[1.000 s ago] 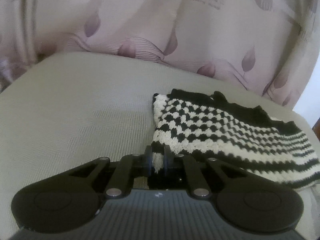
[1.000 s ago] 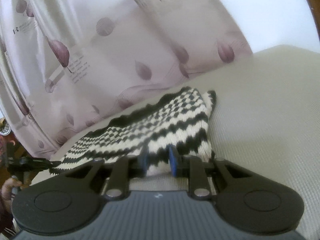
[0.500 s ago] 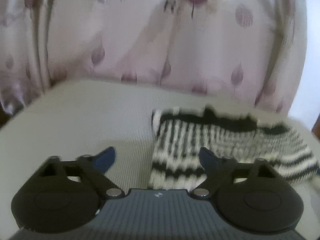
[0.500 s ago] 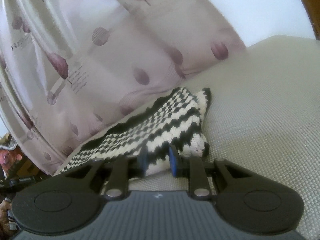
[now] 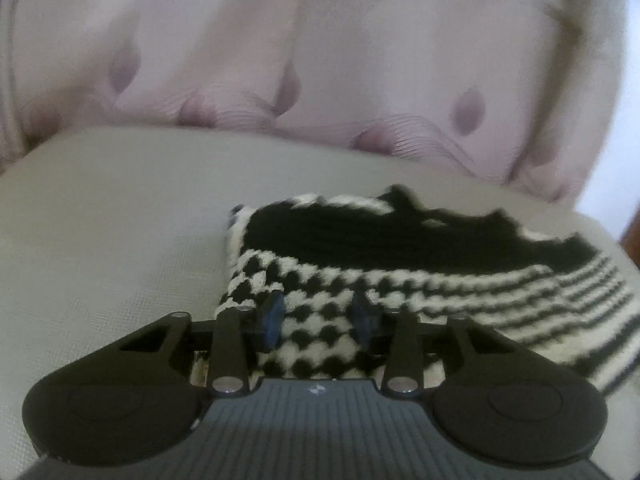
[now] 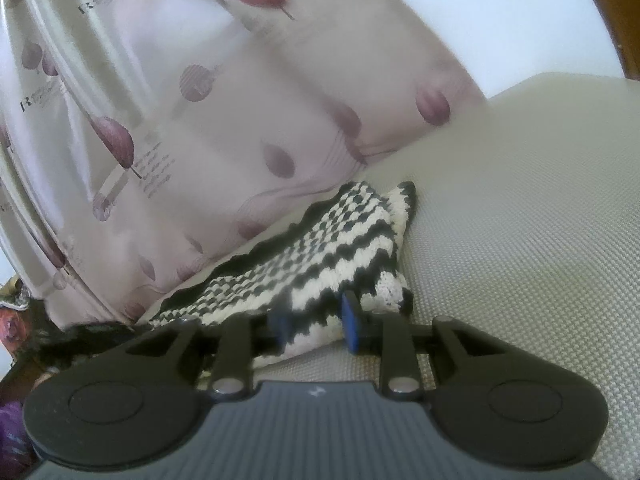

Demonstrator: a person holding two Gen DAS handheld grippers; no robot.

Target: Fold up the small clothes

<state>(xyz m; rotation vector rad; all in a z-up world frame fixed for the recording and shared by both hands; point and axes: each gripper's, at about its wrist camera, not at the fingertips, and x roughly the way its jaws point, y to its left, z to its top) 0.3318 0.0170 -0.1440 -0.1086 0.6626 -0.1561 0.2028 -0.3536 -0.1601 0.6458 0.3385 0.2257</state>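
Observation:
A small black-and-cream knitted garment (image 5: 400, 276) lies folded on a beige cushion (image 5: 100, 248). In the left wrist view my left gripper (image 5: 320, 316) sits over the garment's near left part with its blue-padded fingers (image 5: 274, 314) partly apart and knit between them. In the right wrist view the garment (image 6: 320, 256) lies ahead, and my right gripper (image 6: 314, 322) stands at its near right corner with its fingers (image 6: 351, 320) partly apart around the knitted edge.
A pink curtain (image 5: 320, 60) with purple leaf prints hangs right behind the cushion and also shows in the right wrist view (image 6: 200, 120). Bare cushion (image 6: 520, 240) stretches to the right of the garment. Dark clutter (image 6: 16, 360) lies beyond the cushion's left edge.
My left gripper let go of the garment's corner, opened wide, then moved forward over the garment and narrowed. My right gripper's fingers have spread wider around the knitted corner.

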